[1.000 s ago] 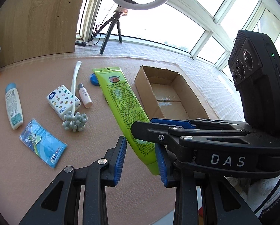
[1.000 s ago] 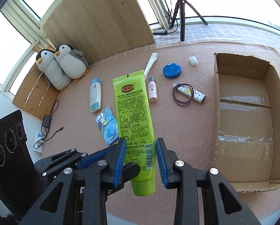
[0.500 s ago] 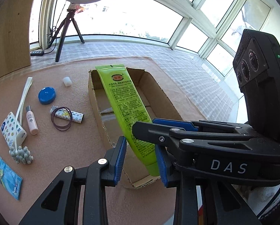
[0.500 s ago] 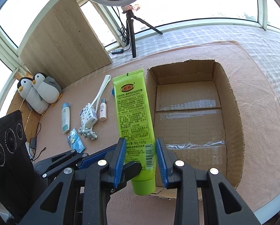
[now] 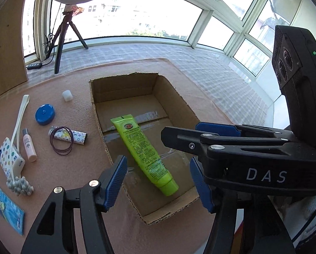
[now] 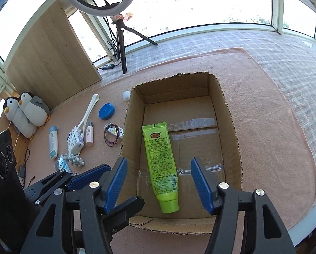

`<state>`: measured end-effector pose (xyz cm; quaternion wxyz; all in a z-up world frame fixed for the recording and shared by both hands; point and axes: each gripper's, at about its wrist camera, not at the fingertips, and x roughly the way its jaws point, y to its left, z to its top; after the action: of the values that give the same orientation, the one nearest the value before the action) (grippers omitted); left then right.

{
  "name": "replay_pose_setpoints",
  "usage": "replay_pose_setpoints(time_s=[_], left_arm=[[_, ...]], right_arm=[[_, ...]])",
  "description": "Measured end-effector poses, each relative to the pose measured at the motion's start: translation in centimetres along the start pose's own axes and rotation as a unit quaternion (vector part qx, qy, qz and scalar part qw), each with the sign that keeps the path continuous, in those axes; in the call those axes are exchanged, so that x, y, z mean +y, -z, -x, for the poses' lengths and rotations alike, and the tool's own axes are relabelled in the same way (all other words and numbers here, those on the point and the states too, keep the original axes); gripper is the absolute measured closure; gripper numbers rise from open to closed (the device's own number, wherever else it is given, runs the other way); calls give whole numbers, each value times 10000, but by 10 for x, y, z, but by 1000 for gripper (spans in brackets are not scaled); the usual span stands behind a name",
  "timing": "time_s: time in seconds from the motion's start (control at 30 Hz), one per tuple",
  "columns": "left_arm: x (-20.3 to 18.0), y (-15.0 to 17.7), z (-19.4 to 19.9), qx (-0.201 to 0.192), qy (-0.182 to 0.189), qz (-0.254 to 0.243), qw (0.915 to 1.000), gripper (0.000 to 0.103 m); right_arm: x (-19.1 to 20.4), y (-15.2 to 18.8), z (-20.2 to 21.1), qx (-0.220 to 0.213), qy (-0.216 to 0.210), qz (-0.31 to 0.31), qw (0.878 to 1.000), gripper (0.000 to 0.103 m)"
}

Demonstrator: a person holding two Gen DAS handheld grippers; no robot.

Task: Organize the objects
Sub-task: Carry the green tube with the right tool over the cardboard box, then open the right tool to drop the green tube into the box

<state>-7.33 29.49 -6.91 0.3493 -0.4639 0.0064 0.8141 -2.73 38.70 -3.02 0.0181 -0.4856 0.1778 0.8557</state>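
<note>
Item: lime-green soft plastic squeeze tube [image 6: 161, 165], flat in brown cardboard box [image 6: 232, 127] at frame centre, both grippers' jaws wide, empty; likely light, pliable, slippery; grip mid-body.

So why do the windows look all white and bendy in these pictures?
Left wrist view: bright sun washes the windows out to white, and the fisheye lens bends their straight frames; glare shines off the tape in the cardboard box. Right wrist view: same white windows and curved edges, yet the green tube stays sharp and readable.
</note>
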Motion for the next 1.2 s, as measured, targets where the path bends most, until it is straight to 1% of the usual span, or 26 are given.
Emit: replay_pose_setpoints(time_s=[0.2, 0.33, 0.63, 0.87, 1.0, 1.2], left_arm=[[17, 6, 10, -19, -48, 123, 9999, 38], [32, 13, 24, -67, -138, 261, 9995, 38], [92, 39, 61, -173, -465, 796, 9956, 38], [155, 72, 86, -203, -800, 1387, 9869, 38], [185, 94, 103, -220, -928, 1691, 9810, 38], [217, 120, 120, -203, -1029, 2011, 9740, 38]], right_arm=[[9, -1, -2, 33, -53, 40, 10000, 44], [23, 0, -4, 58, -153, 123, 9998, 44], [71, 1, -20, 207, -436, 445, 9978, 44], [111, 2, -40, 383, -632, 700, 9948, 44], [136, 3, -56, 527, -757, 809, 9924, 44], [176, 3, -87, 756, -857, 980, 9886, 44]])
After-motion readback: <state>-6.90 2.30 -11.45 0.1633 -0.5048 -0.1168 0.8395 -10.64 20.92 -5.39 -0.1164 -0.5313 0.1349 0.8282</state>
